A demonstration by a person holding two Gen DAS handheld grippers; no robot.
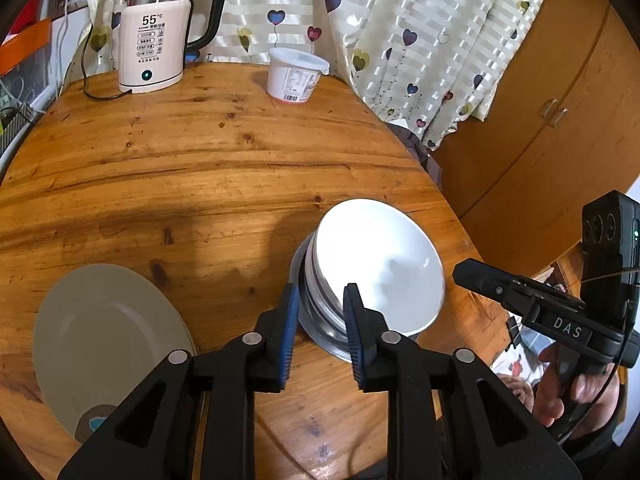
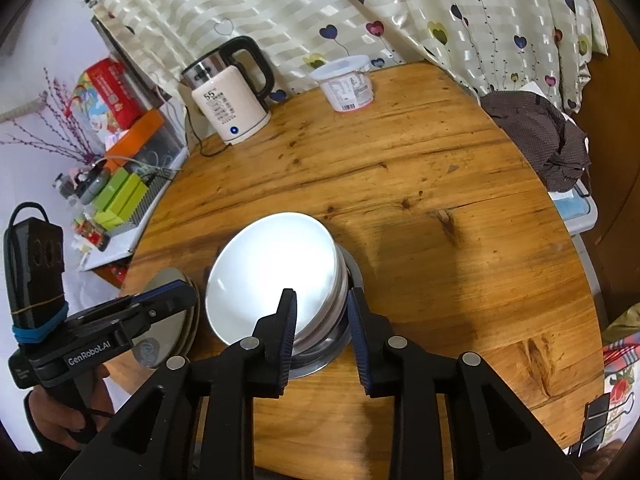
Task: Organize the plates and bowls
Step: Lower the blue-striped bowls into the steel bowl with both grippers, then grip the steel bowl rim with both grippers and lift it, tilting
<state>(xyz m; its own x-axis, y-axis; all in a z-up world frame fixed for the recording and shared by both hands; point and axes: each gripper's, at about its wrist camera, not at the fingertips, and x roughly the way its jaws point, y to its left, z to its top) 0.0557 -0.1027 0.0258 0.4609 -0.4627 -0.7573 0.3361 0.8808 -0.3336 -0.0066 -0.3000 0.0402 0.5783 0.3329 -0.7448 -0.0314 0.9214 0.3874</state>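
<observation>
A white bowl [image 1: 380,264] tops a tilted stack of bowls nested in a steel bowl [image 1: 320,332] on the round wooden table [image 1: 200,160]. My left gripper [image 1: 320,296] straddles the stack's near-left rim, one blue pad inside the white bowl and one outside, with a gap showing, so it is open. My right gripper [image 2: 322,300] straddles the right rim of the white bowl [image 2: 272,272] the same way, open, pads not pressing. A pale plate [image 1: 108,340] lies flat to the left, partly hidden behind the left gripper's body in the right wrist view.
An electric kettle [image 1: 156,40] with its cord and a white lidded tub [image 1: 294,76] stand at the table's far edge by a heart-print curtain [image 1: 400,20]. A dark cloth [image 2: 536,132] lies beyond the right edge, cluttered shelves [image 2: 120,184] to the left.
</observation>
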